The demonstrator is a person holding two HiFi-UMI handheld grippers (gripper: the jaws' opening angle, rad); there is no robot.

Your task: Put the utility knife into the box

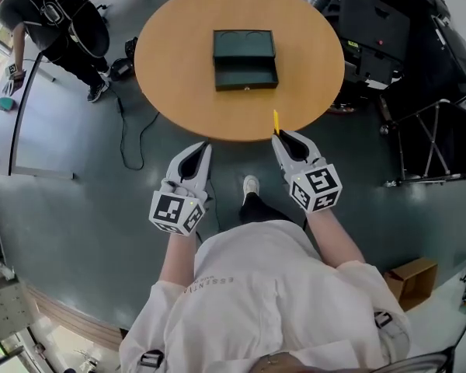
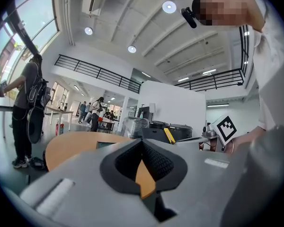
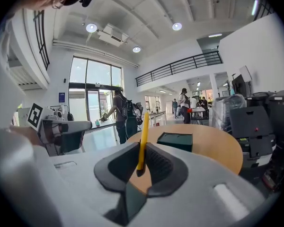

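You are pinching the knife (image 3: 142, 131) upright in the right gripper (image 1: 282, 136) for carrying to the open box (image 1: 245, 61), the left gripper (image 1: 206, 148) idling clear, jaws together, empty.

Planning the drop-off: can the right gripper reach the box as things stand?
Probably yes: the right gripper, shut on the utility knife, is at the table edge, nothing standing between it and the box.
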